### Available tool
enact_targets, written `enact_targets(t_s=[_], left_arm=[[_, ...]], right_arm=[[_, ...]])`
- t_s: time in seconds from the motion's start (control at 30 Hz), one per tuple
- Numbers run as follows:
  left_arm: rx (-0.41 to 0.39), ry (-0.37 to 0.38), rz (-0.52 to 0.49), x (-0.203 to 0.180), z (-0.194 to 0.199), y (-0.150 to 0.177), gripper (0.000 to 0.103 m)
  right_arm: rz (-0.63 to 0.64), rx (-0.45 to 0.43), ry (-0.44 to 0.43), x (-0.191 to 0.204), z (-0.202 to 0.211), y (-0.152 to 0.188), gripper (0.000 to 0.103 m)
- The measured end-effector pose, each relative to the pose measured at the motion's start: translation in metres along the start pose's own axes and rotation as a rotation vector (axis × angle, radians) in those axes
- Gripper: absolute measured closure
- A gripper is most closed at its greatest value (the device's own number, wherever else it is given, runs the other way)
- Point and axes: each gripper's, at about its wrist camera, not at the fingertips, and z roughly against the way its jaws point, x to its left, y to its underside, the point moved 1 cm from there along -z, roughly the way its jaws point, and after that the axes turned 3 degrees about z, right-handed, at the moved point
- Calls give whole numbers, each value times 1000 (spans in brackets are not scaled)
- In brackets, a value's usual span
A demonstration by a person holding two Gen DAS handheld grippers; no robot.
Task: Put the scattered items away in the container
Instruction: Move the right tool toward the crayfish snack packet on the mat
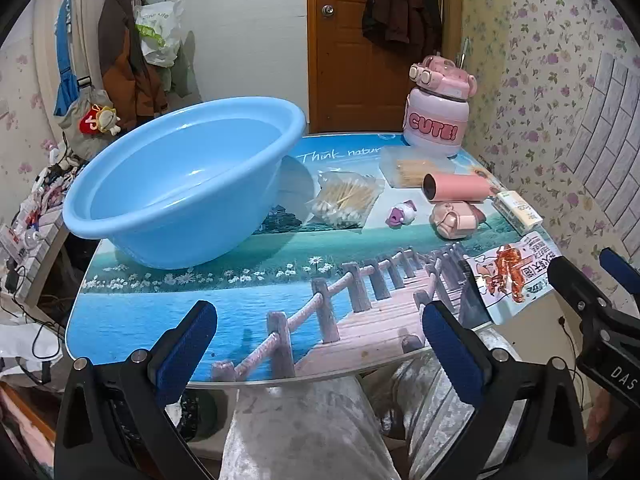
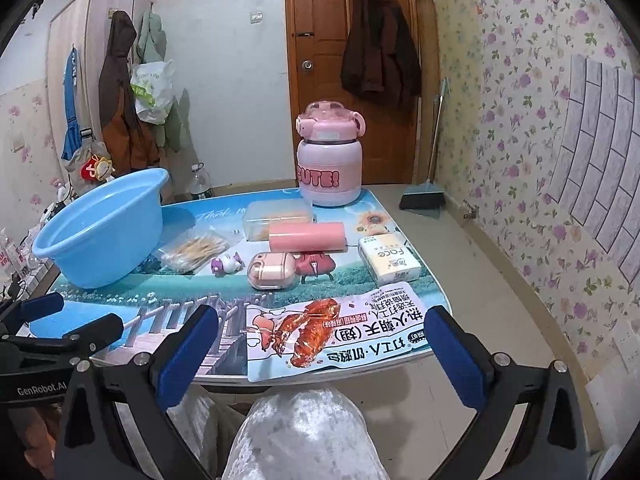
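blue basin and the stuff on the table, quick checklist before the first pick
1. Blue basin empty, room for items: ok.
2. Left gripper open, nothing between the pads: ok.
3. Right gripper open, nothing held: ok.
4. Snack packet lies flat, just beyond the right gripper: ok.
5. Packet overhangs the table edge, easy to nudge off: not ok.
6. Basin sits level: not ok, tilted.
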Motion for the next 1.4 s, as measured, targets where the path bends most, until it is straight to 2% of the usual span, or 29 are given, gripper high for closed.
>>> enact_targets(t_s=[0.23, 0.43, 0.63, 0.83, 1.17, 1.4], left_arm=[[13, -20, -14, -3, -7, 0, 0], [33, -88, -39, -4, -17, 2, 0], [66, -99, -44, -8, -24, 3, 0], [81, -69, -38, -8, -25, 3, 0], [95, -86, -43, -12, -39, 2, 0], [100, -71, -45, -21, -47, -7, 0]], right_arm=[[0, 21, -3, -2, -6, 2, 0], [-18, 57, -7, -6, -13, 3, 0], [-22, 56, -3, -9, -15, 2, 0], [-39, 69, -5, -16, -20, 5, 0], [-61, 82, -6, -26, -27, 6, 0], [-66, 99, 3, -34, -37, 10, 0]])
